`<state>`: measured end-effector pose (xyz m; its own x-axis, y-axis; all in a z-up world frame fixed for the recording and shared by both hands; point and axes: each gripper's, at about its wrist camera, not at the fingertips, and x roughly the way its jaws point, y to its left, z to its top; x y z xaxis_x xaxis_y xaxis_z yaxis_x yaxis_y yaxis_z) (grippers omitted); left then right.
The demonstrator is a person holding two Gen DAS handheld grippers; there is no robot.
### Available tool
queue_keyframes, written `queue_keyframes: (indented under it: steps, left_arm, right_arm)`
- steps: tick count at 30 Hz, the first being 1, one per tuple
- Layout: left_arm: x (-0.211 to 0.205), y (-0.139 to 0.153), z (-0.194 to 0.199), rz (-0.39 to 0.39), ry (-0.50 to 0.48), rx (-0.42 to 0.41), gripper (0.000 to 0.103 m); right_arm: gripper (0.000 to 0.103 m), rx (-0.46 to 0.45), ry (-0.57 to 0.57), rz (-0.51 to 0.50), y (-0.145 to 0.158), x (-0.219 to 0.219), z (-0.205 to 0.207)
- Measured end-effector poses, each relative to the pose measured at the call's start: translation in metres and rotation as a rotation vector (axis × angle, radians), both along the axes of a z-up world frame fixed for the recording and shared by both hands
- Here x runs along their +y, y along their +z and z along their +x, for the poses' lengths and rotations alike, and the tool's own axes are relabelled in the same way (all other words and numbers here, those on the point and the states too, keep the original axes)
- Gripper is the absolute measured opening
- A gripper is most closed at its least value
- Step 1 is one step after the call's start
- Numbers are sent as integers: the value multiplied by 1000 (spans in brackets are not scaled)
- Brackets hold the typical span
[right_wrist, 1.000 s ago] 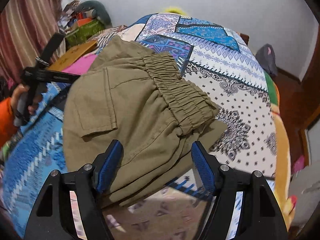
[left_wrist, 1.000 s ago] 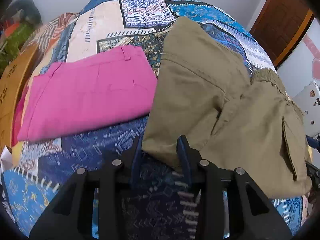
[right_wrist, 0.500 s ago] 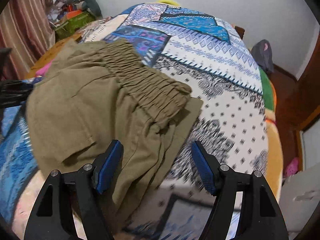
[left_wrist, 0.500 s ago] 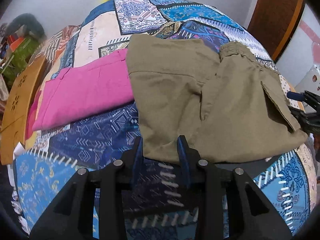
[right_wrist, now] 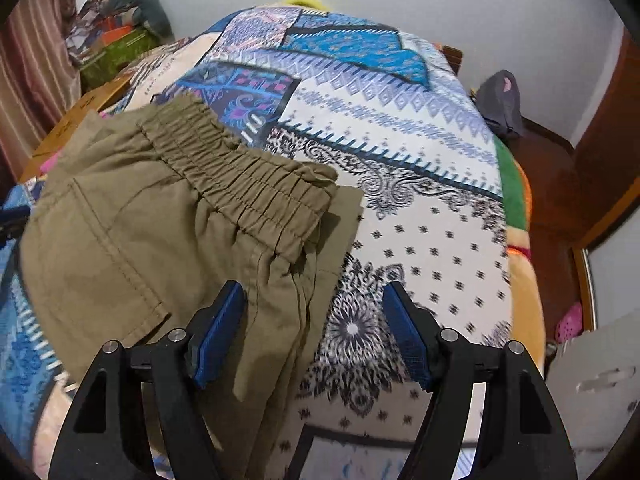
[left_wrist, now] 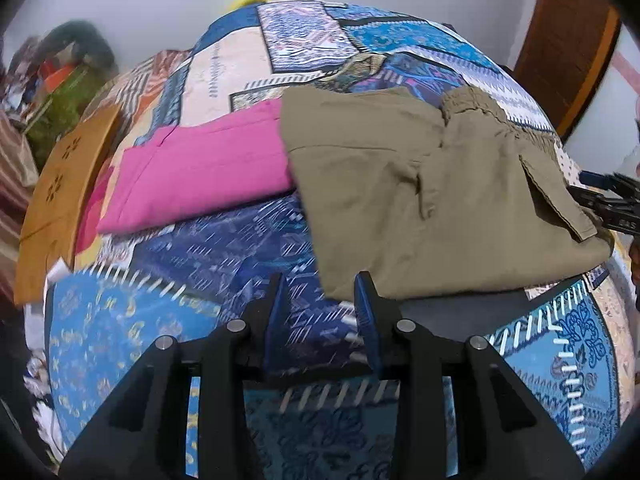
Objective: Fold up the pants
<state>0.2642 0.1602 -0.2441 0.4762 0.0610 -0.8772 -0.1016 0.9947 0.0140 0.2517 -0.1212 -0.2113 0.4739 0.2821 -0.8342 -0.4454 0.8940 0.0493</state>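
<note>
Both tools released: left tool [left_wrist: 320,304], right tool [right_wrist: 314,320] above folded khaki pants [left_wrist: 420,200].

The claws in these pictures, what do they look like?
Each claw is a black plastic frame of slanted struts with small silver bolts. The left claw and the right claw both have two flat fingers faced with blue pads. No cables or sleeves show.

Both grippers tilt steeply downward. The left gripper [left_wrist: 320,294] has its jaws parted narrowly with nothing between the blue pads. The right gripper [right_wrist: 314,306] has its jaws set much wider, gripping nothing, its black frame just showing at the left view's edge.
</note>
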Motion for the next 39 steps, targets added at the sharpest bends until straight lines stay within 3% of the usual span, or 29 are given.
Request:
queue_keyframes:
  steps: [4,7,11,13,16,24,28,36,39]
  left_arm:
    - [9,3,-11,-39,42,9,36]
    - [9,12,-17,-18,52,-16,39]
    - [8,32,-22,-2,47,-85,61]
    - [9,44,-20,13,49,-139,71]
    - [12,51,-11,26,43,-172,82]
    - [23,9,39,2,18,-72,82]
    - [23,-15,62,-37,-4,-5,82]
    - [11,-36,88,-129,-62,23,82]
    - [10,-36,90,-144,-67,9,74]
  right_arm:
    - [69,-23,-46,37,23,-8,-14]
    - [70,-68,-61,24,43,-7,-29]
    - [73,-114,-61,4,54,-3,-36]
    - [79,-123,-73,37,57,-3,-37]
    - [79,-108,-104,117,55,-6,-33]
    - [80,24,-86,166,21,4,-7]
    - [80,66,-87,136,-3,6,3]
    - [79,172,-55,209,-34,-1,20]
    - [79,209,-30,241,-40,-3,25]
